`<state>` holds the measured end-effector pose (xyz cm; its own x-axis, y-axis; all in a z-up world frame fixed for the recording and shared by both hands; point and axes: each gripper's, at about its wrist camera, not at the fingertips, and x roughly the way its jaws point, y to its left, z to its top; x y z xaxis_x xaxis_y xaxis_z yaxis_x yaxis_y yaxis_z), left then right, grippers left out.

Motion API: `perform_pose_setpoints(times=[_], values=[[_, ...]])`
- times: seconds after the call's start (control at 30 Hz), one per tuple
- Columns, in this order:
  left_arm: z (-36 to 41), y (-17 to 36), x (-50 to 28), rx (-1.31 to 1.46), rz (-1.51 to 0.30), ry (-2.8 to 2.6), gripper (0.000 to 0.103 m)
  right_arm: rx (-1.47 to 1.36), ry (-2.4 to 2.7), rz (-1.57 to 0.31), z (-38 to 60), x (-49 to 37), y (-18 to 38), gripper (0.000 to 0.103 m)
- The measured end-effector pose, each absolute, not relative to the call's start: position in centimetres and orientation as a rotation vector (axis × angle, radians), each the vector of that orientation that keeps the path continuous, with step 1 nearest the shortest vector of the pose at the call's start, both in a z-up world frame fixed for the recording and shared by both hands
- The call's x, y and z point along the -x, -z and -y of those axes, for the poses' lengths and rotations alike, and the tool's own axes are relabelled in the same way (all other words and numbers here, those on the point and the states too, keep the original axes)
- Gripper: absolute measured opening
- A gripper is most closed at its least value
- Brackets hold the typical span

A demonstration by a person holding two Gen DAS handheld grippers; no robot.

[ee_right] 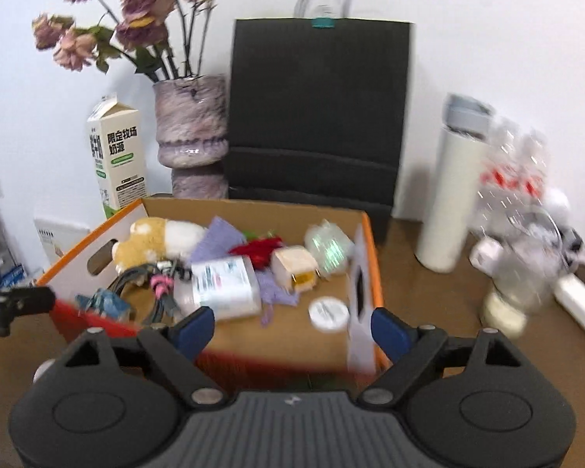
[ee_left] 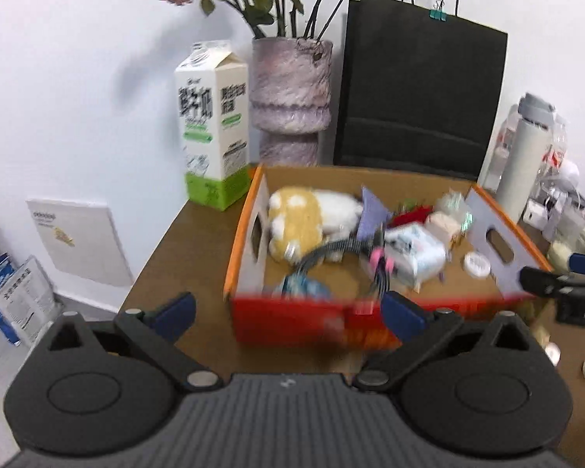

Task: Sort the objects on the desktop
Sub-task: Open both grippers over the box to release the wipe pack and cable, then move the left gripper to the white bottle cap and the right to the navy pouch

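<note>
Both wrist views. Your left gripper point(ee_left: 288, 308) and right gripper point(ee_right: 292, 327) hover with fingers spread wide, nothing between them, before the cardboard box point(ee_right: 374, 269) at frame centre, which holds the plush toy point(ee_left: 308, 222), cable bundle point(ee_right: 156, 292) and white packet point(ee_right: 226, 284). Risk: reaching in may snag looped cables and drag neighbouring items out.

left wrist: near, angled down | right wrist: same | shared: cardboard box point(ee_left: 370, 323) point(ee_right: 253, 210)
</note>
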<state>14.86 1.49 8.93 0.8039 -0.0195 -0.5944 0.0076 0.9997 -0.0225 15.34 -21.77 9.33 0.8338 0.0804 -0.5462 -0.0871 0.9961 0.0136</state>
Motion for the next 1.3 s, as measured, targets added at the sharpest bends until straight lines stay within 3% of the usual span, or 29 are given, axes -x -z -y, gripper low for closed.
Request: perform_pose_setpoints(times=[0.37, 0.83, 1.1, 1.3], values=[[-1.1, -3.7, -5.9, 0.033, -0.665, 0.032, 0.103, 0.018, -0.087, -0.599, 21.0, -5.5, -4.8, 0.087], [-0.8, -1.5, 4.0, 0.069, -0.655, -0.011, 0.103, 0.029, -0.154, -0.591, 20.3, 4.4, -2.7, 0.087], [-0.9, -1.9, 4.3, 0.014, -0.67, 0.002, 0.103, 0.031, -0.18, -0.564, 19.6, 6.1, -3.1, 0.087], [-1.7, -3.6, 0.7, 0.004, -0.634, 0.042, 0.103, 0.107, -0.148, -0.559, 19.4, 1.7, -3.3, 0.085]])
